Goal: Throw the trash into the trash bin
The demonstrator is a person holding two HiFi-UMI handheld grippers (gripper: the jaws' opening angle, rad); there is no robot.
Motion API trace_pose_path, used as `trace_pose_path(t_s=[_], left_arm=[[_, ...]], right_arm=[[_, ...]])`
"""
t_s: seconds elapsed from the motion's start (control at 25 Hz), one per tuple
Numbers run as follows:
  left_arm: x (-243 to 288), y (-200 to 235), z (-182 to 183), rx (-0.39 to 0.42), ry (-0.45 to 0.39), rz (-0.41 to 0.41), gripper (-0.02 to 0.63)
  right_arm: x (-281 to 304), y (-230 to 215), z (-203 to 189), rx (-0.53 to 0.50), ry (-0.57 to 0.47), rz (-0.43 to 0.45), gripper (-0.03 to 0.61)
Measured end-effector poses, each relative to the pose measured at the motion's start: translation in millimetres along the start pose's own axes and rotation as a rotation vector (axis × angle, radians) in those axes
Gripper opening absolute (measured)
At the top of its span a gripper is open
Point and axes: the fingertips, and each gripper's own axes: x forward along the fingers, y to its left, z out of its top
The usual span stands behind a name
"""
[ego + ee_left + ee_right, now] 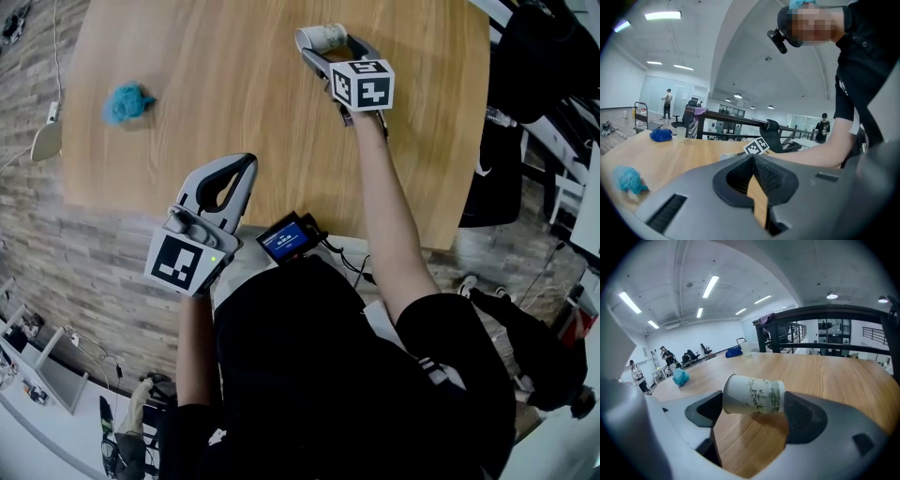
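Paper cup point(752, 394) first: it lies sideways across the tips of your right gripper point(754, 411). Its open rim is against one jaw and its base against the other, so the jaws are closed on it end to end at about a cup's length apart. The cup is white with a green leaf print, and it throws a shadow on the wood just beneath it. From your head view, the gripper is reached out over the far half of the wooden table point(234, 75), with the cup at its tip.

Your left gripper point(752, 161) has its jaws brought together. The tips meet, only a thin slit of table shows behind them, and nothing is between them. It sits at the near edge of the table, close to your body.

A crumpled blue wad point(127, 102) lies on the table well to the left of both grippers, touching neither. At the far end of the table stand a blue bundle point(661, 135) and a clear cup point(681, 133), side by side.
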Motion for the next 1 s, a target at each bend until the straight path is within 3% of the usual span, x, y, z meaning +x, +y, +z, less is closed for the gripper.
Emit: trace_pose_path(t_s=[0.2, 0.32, 1.0], left_arm=[[-16.6, -6.6, 11.4, -0.02, -0.057, 0.077, 0.003], [-45.6, -3.6, 4.9, -0.035, -0.068, 0.146, 0.003], [-321.6, 184.0, -27.1, -0.12, -0.204, 0.373, 0.003]], right_arm=[[5.9, 32.3, 20.3, -0.02, -0.021, 0.084, 0.41], [15.1, 77.6, 22.5, -0.059, -0.01, 0.15, 0.41], [152.2, 457.5, 97.1, -0.277, -0.024, 0.36, 0.41]])
